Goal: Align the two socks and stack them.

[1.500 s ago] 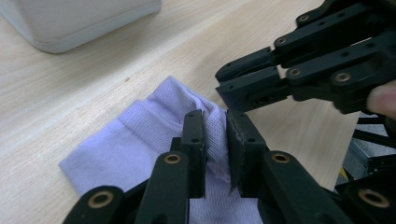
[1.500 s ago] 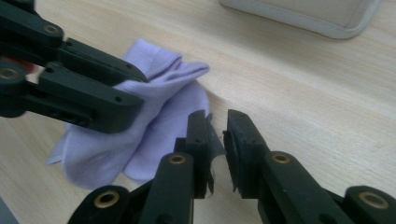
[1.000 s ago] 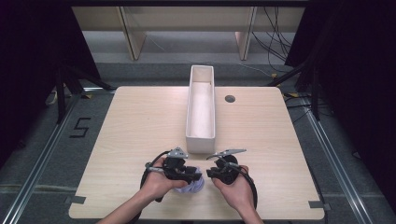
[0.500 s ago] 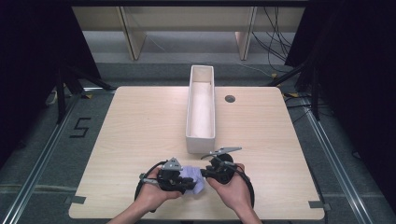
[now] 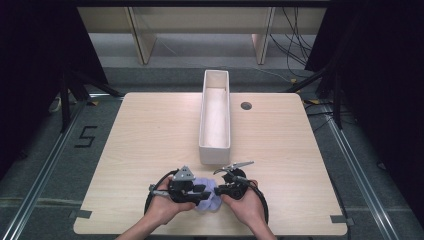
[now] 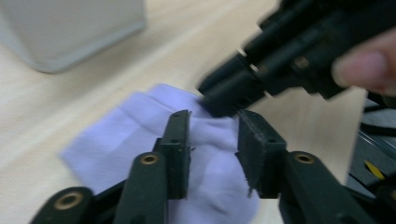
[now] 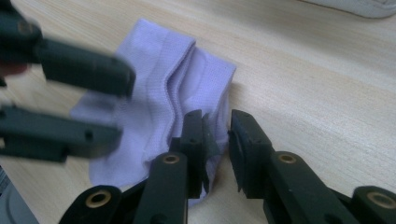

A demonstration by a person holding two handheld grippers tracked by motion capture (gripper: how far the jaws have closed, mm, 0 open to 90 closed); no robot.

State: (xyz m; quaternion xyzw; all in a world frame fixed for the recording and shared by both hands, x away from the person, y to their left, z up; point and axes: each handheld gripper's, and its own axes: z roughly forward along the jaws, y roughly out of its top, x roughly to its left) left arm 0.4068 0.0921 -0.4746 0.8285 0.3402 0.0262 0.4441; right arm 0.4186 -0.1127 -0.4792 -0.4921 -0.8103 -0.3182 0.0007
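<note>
Two grippers meet over a lilac sock (image 5: 206, 200) lying folded near the bench's (image 5: 150, 130) front edge, in front of the long white box (image 5: 215, 117). The left gripper (image 6: 212, 135), jaws just opened, straddles the sock's cloth without pressing it. The right gripper (image 7: 215, 135), jaws just closing, stands part open at the sock's edge, not yet pinching it.

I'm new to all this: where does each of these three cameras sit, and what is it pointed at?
High view: above the person's side, looking forward and down on the table and white bin; both hands hold grippers at the lilac sock.
Left gripper view: rides the left gripper, looking along its jaws at the sock.
Right gripper view: rides the right gripper, its jaws at the sock's edge.
Shared: both gripper views show the sock and the other gripper.
</note>
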